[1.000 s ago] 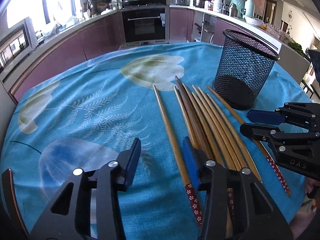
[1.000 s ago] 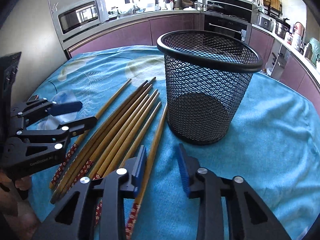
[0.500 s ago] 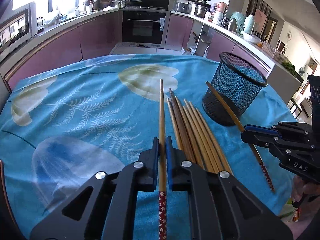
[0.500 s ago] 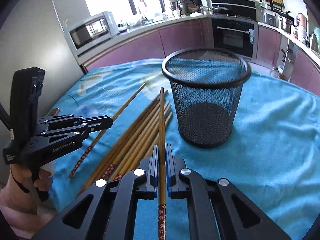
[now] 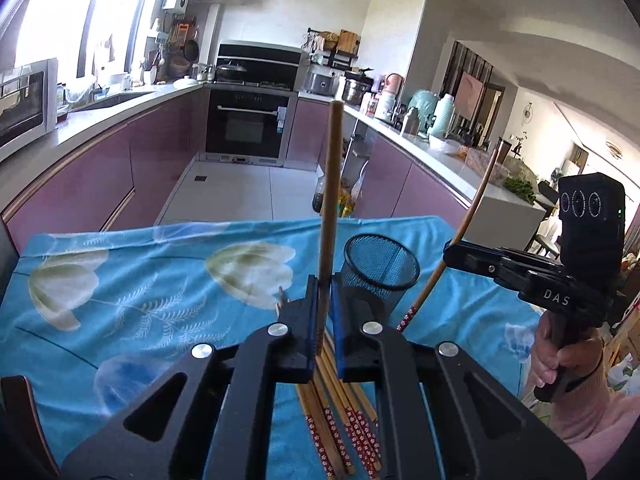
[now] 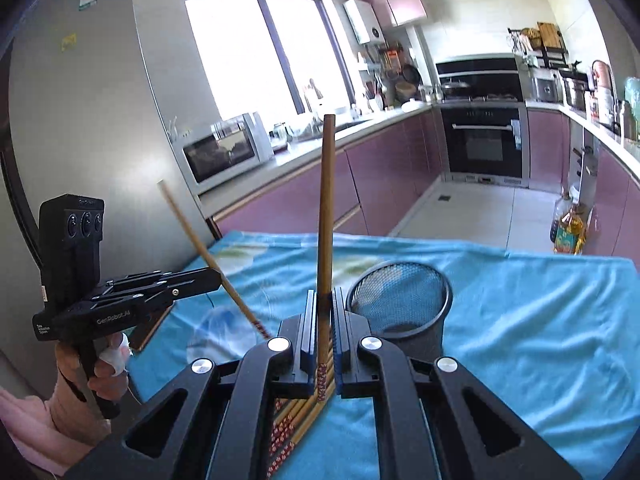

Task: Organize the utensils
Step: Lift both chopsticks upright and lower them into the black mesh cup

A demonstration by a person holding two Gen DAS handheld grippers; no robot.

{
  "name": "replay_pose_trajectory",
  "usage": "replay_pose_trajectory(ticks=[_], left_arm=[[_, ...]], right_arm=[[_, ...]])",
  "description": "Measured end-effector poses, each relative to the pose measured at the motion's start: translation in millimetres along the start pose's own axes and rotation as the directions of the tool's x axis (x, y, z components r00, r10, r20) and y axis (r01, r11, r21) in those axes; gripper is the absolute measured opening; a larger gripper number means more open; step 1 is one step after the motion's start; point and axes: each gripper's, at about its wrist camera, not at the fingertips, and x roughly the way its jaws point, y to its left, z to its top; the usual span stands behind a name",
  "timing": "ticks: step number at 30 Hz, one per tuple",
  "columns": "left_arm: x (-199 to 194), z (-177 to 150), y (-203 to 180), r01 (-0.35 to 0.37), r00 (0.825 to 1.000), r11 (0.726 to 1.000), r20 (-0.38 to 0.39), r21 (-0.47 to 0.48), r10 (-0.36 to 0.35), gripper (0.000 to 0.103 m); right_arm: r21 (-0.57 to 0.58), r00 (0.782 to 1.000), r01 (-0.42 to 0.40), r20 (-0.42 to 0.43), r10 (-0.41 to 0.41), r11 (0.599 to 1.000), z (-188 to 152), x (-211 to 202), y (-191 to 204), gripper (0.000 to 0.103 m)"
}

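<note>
My left gripper (image 5: pixel 323 284) is shut on a wooden chopstick (image 5: pixel 330 184) that points up and away, lifted above the table. My right gripper (image 6: pixel 322 300) is shut on another chopstick (image 6: pixel 325 200), also raised. Each gripper shows in the other's view: the right gripper (image 5: pixel 450 250) with its chopstick (image 5: pixel 468 220), the left gripper (image 6: pixel 218 276) with its chopstick (image 6: pixel 200 240). A black mesh cup (image 5: pixel 380 266) stands upright on the table, just right of both grippers; it also shows in the right wrist view (image 6: pixel 400 300). Several chopsticks (image 5: pixel 340 420) lie in a bundle below the grippers (image 6: pixel 296 420).
The table wears a blue flowered cloth (image 5: pixel 120 300). Purple kitchen cabinets (image 5: pixel 100 168) and an oven (image 5: pixel 248 124) stand beyond the table's far edge. A grey fridge (image 6: pixel 100 120) is to the left in the right wrist view.
Both grippers closed on a chopstick each, then rose well above the table and tilted upward. The mesh cup and the bundle now sit lower and farther in both views.
</note>
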Motion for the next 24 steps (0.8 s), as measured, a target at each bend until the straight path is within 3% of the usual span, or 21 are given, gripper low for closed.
replay_pose_trajectory(ticks=[7,15,20,24], left_arm=[[-10.7,49.6,-27.3,0.048,0.995,0.999,0.092,0.013,-0.049,0.007],[-8.4,95.6,-65.8,0.11,0.981,0.992,0.155,0.055,-0.117,0.001],[7.0,107.7,-85.7,0.137,0.978,0.99,0.154,0.043,-0.142,0.001],[34.9,94.8,-92.7,0.121,0.99,0.992,0.062,0.041,-0.124,0.001]], right_arm=[[-0.048,0.995,0.028,0.101,-0.023,0.998,44.5,-17.4,-4.7,0.006],[-0.056,0.989,0.08,0.125,-0.072,0.995,73.4,-15.4,-21.3,0.006],[-0.039,0.993,0.085,0.086,-0.082,0.996,66.5,-2.4,-29.8,0.006],[-0.01,0.995,0.081,0.054,-0.08,0.997,54.8,5.5,-36.1,0.006]])
